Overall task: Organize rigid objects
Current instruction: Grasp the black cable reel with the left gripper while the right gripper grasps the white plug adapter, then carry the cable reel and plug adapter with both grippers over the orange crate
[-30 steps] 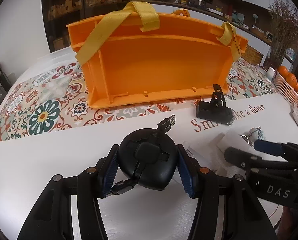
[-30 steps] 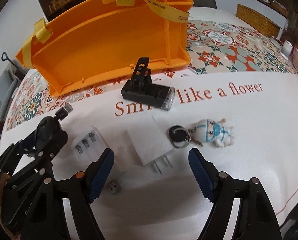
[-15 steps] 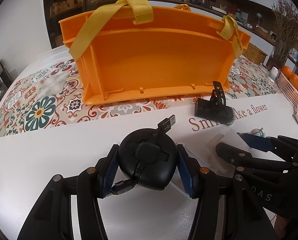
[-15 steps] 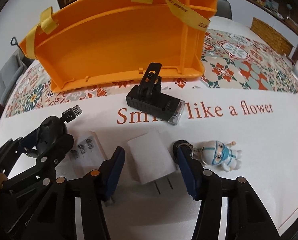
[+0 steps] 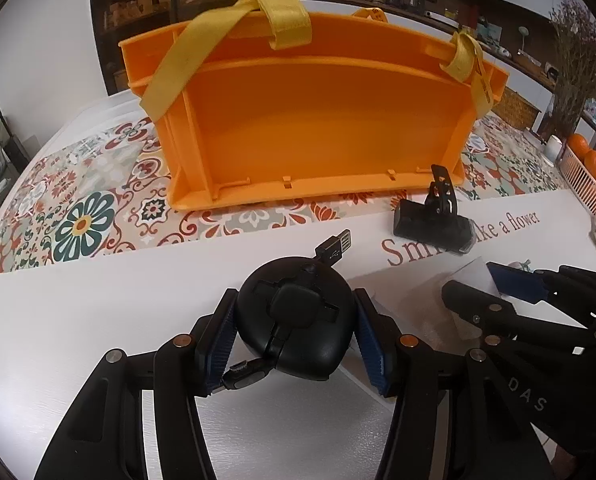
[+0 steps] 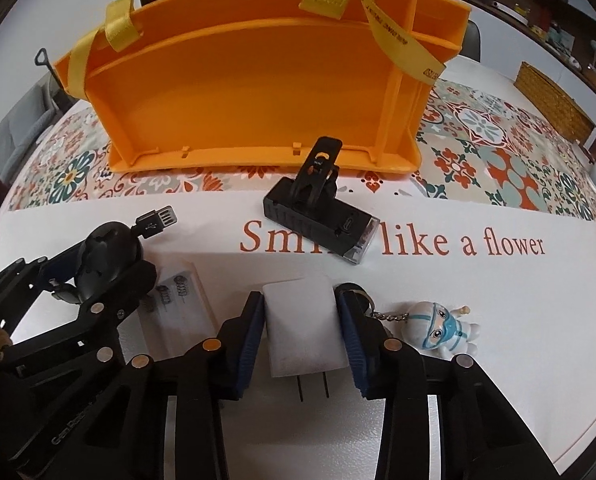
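Where the pads meet: white charger (image 6: 302, 326) between right jaws.

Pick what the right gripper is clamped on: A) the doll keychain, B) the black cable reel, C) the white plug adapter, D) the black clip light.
C: in the right wrist view the right gripper's blue pads press both sides of the white plug adapter, prongs pointing toward the camera.
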{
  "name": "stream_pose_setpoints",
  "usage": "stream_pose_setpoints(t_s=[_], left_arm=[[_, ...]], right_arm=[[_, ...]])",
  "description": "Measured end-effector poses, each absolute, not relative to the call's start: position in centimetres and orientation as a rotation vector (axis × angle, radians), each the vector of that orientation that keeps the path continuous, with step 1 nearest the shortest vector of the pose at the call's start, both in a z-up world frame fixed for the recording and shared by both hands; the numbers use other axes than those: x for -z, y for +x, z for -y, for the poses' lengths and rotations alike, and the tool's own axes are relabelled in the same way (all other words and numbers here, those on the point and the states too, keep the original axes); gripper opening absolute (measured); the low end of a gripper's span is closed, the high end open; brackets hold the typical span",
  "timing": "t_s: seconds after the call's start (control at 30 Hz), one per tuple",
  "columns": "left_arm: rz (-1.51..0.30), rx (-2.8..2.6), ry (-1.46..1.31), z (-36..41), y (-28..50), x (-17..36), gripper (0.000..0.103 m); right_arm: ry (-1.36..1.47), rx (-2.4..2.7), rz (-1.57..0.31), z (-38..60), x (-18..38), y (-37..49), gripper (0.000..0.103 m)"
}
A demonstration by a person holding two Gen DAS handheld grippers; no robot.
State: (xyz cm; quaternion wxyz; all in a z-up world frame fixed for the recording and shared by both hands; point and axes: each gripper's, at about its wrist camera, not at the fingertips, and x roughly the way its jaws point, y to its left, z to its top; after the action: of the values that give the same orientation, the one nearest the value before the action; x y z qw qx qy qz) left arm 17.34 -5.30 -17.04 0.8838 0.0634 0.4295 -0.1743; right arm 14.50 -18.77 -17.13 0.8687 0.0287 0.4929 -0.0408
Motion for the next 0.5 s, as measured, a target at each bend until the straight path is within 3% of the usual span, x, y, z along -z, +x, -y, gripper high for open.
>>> stream_pose_setpoints(t_s=[0.5], left_arm=[[-0.846,0.359,0.125,4.7,17.4,13.2,0.055]], right_arm=[[0.115,0.066,-1.007,19.2,14.1,14.6,0.037]])
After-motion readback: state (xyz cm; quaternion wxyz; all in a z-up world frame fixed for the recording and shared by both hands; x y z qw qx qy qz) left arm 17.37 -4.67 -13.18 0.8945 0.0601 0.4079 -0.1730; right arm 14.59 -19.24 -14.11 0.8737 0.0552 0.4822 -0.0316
